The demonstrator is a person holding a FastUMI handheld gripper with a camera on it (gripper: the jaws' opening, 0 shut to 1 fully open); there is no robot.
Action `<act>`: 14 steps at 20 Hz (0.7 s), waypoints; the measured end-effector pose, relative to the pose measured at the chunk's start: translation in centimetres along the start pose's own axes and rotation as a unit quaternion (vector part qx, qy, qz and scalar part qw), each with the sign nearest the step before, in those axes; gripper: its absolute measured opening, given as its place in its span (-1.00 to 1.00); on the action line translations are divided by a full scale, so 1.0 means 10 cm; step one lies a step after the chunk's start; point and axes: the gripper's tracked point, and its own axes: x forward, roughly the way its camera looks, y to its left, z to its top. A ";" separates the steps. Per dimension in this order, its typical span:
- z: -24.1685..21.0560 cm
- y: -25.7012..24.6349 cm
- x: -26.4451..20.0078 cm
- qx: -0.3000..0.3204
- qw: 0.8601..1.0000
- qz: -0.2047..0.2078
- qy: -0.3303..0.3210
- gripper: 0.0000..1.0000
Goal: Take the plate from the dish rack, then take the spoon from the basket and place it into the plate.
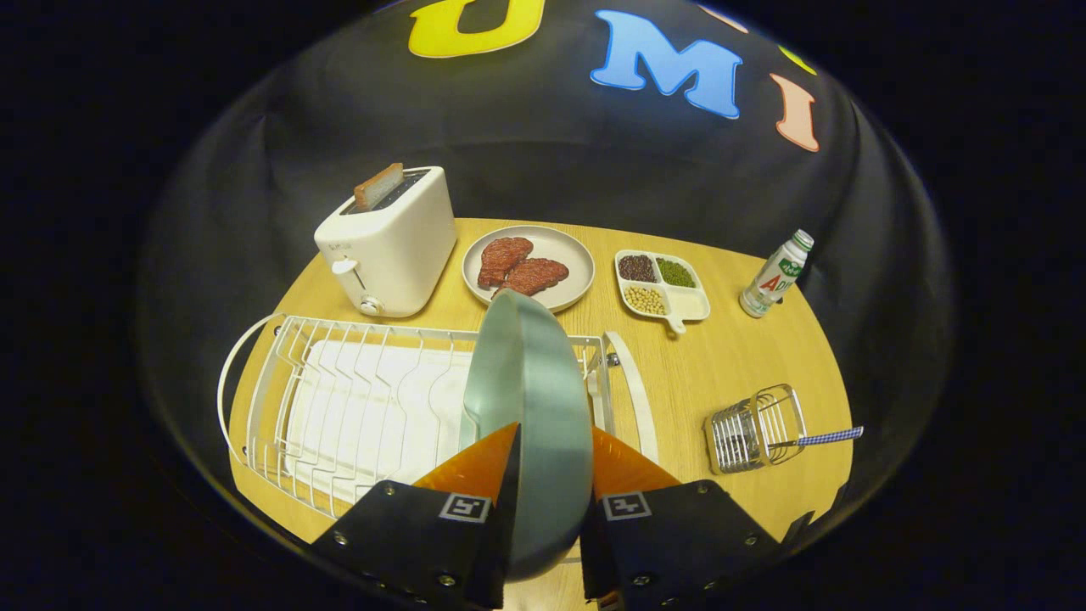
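A pale green plate (530,399) stands on edge between my two fingers, over the right end of the white wire dish rack (339,399). My gripper (547,462) is shut on the plate's rim, one finger on each face. To the right of the rack, a small wire basket (755,433) lies on the wooden table. A spoon (827,437) with a blue checked handle sticks out of the basket toward the right.
Beyond the rack stand a white toaster (394,246) with a slice of bread, a grey plate with two meat pieces (528,265) and a divided dish of beans (662,284). A small bottle (776,276) stands at the far right. Bare table lies between rack and basket.
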 end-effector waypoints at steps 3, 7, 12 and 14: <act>0.12 0.08 -0.11 -0.049 0.997 -0.051 -0.010 -0.33; 0.24 0.14 -0.28 -0.110 0.986 -0.121 -0.031 -0.34; 0.31 0.20 -0.45 -0.147 0.977 -0.146 -0.051 -0.35; 0.27 0.17 -0.47 -0.135 0.979 -0.146 -0.044 -0.35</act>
